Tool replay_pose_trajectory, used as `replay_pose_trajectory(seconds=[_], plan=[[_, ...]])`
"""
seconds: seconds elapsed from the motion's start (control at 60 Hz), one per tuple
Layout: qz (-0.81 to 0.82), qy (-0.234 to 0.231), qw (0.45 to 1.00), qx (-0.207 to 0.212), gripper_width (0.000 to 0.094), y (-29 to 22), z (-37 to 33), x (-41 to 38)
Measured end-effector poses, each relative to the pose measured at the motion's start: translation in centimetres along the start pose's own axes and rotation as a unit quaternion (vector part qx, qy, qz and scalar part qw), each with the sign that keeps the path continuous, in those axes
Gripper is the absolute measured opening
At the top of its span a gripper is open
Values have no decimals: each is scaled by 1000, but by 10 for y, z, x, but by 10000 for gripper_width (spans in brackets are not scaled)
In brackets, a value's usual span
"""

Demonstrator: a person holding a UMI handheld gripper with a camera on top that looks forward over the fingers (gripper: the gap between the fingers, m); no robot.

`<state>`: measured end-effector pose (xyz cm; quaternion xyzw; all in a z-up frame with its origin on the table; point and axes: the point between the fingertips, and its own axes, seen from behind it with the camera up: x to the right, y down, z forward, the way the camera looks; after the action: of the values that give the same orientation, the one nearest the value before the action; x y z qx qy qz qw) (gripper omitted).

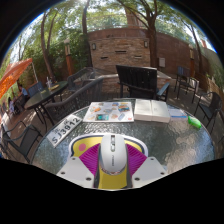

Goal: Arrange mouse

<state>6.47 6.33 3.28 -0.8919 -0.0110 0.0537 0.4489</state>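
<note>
A white computer mouse (112,158) with a grey scroll wheel sits lengthwise between my two fingers. My gripper (112,144) is shut on it, with the magenta pads (90,155) pressing on its left and right sides. The mouse's front points ahead, toward the outdoor table (160,135). It is held over the table's near part. What lies directly below it is hidden.
Beyond the fingers on the table lie a colourful printed sheet (108,111), a white book-like block (152,110), a white label strip (65,127) to the left and a small green object (194,122) to the right. Dark patio chairs (138,80) surround the table, and a brick wall stands behind.
</note>
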Motion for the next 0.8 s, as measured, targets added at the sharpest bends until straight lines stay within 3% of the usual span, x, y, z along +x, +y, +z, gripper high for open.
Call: replay_pose_trajectory(seconds=[0.167, 0.233, 0.25, 0.3, 0.55, 0.8], plan=[[-2, -3, 999, -52, 526, 43, 16, -7], [-14, 11, 999, -44, 847, 35, 1, -6], [-18, 16, 999, -41, 865, 31, -5, -5], [-26, 19, 999, -30, 835, 16, -24, -10], [-41, 57, 998, 0, 863, -35, -167, -40], [-27, 89, 996, 9, 861, -30, -256, -58]])
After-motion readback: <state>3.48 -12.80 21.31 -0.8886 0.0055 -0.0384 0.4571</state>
